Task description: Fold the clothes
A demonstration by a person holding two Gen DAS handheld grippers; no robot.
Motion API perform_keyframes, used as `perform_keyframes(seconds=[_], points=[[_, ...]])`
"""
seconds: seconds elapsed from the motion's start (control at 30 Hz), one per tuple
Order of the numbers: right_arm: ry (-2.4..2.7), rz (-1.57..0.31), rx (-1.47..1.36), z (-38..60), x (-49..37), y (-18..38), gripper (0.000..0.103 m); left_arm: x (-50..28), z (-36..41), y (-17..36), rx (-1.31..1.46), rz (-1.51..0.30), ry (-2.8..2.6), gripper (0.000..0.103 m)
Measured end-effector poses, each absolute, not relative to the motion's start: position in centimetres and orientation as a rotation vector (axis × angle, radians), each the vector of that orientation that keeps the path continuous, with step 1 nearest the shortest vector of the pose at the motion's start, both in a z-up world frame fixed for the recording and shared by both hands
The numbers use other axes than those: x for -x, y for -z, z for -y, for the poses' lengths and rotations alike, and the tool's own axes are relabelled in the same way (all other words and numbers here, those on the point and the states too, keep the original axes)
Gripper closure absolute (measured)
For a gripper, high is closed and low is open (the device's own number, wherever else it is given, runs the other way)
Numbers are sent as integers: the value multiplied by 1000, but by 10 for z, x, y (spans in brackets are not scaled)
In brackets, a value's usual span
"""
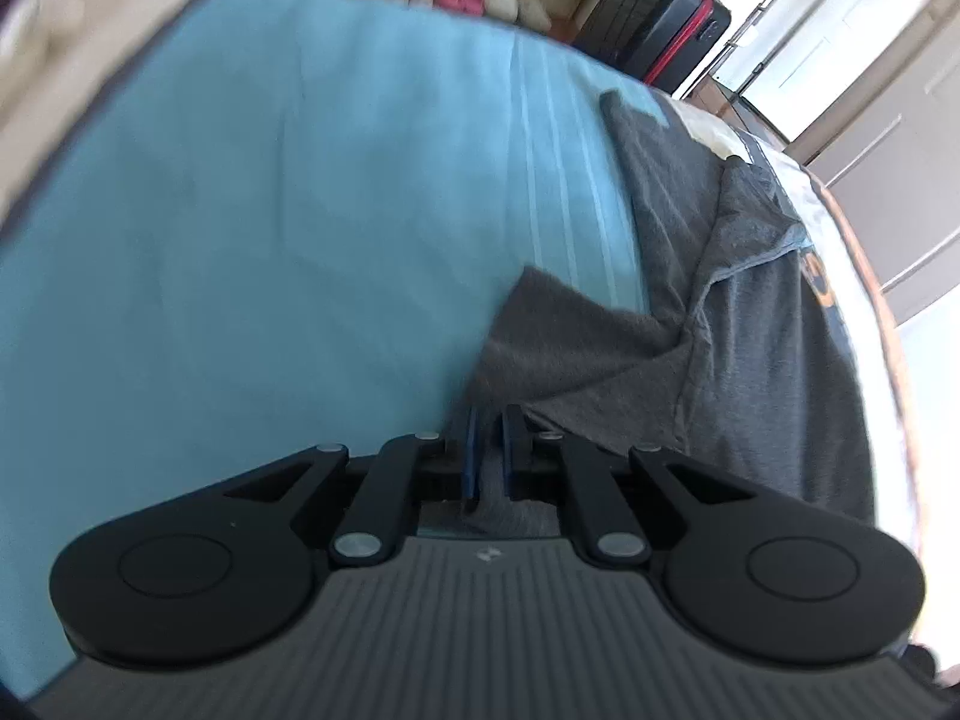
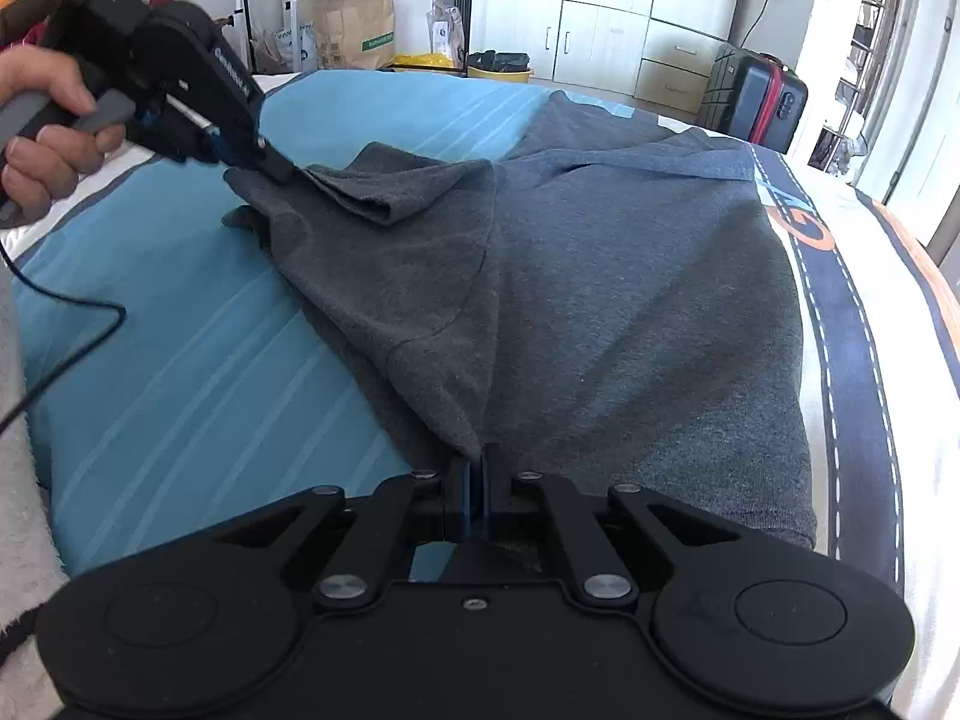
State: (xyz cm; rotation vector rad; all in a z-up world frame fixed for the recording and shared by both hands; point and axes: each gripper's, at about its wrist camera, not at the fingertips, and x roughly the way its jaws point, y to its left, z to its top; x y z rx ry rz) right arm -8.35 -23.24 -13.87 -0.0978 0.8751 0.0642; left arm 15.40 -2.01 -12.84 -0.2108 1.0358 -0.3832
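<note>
My right gripper is clamped on the grey shirt's near edge; cloth spreads toward twelve o'clock. At ten o'clock, my left gripper, slightly parted, has cloth between its fingers.

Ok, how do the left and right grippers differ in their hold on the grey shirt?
The left gripper shows a narrow gap between its fingers, with cloth lying in it; the right gripper has its fingers pressed together on the grey shirt. The left sits at a bunched, folded corner over the blue sheet; the right pinches the near edge, pulling a ridge. Both are black with blue pads and work the same shirt.
</note>
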Motion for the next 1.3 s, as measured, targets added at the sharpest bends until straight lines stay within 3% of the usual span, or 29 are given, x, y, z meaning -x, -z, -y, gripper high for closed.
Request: perform_keyframes(seconds=[0.03,0.1,0.2,0.3,0.57,1.0,1.1,1.3], points=[[-67,-878,88,233,84,138,95,-154,22,126,213,-1017,408,80],[-82,-871,2,239,84,132,89,-154,24,120,232,-979,467,73],[-126,-817,-270,262,85,117,60,-148,33,110,209,-915,570,67],[-166,-748,-368,272,86,109,59,-144,52,108,132,-907,662,54],[-164,-729,-409,274,81,126,58,-151,102,140,-62,-961,630,53],[-223,-655,-370,257,60,118,56,-156,69,127,-89,-840,338,59],[-242,-699,-351,244,37,127,56,-153,71,127,-200,-807,252,67],[-302,-762,-440,234,-25,142,56,-159,33,126,146,-959,355,67]])
